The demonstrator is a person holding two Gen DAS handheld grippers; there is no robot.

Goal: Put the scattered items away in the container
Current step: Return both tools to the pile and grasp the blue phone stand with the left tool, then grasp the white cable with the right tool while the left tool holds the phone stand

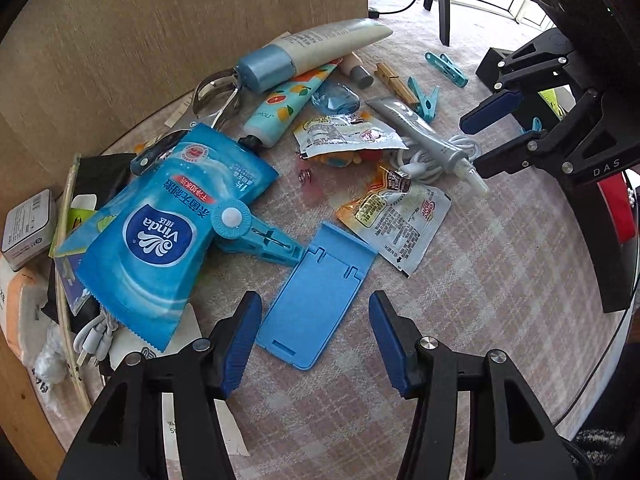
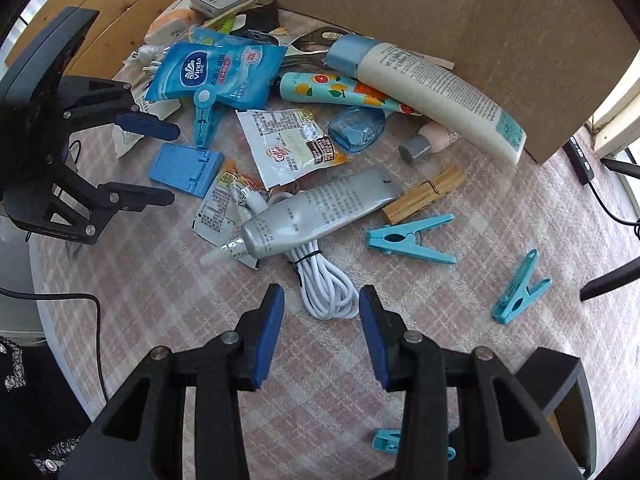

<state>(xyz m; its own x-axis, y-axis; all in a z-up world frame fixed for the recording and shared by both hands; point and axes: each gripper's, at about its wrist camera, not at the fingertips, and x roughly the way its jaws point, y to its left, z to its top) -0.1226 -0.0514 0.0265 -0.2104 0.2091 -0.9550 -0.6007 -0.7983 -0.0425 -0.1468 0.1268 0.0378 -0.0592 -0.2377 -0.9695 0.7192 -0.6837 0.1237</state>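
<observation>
A pink checked cloth is covering the tabletop (image 2: 460, 320), with a brown board (image 2: 440, 12) standing behind the clutter. The left gripper (image 1: 314, 340) is hanging released, fingers straddling the blue phone stand (image 1: 316, 304). The right gripper (image 2: 322, 334) is hanging released just short of the white cable (image 2: 326, 284).

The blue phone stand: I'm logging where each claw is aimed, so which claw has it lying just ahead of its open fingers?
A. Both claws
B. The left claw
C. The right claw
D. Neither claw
B. In the left wrist view the blue phone stand lies flat just ahead of the open left claw; the right claw is over the white cable instead.
</observation>
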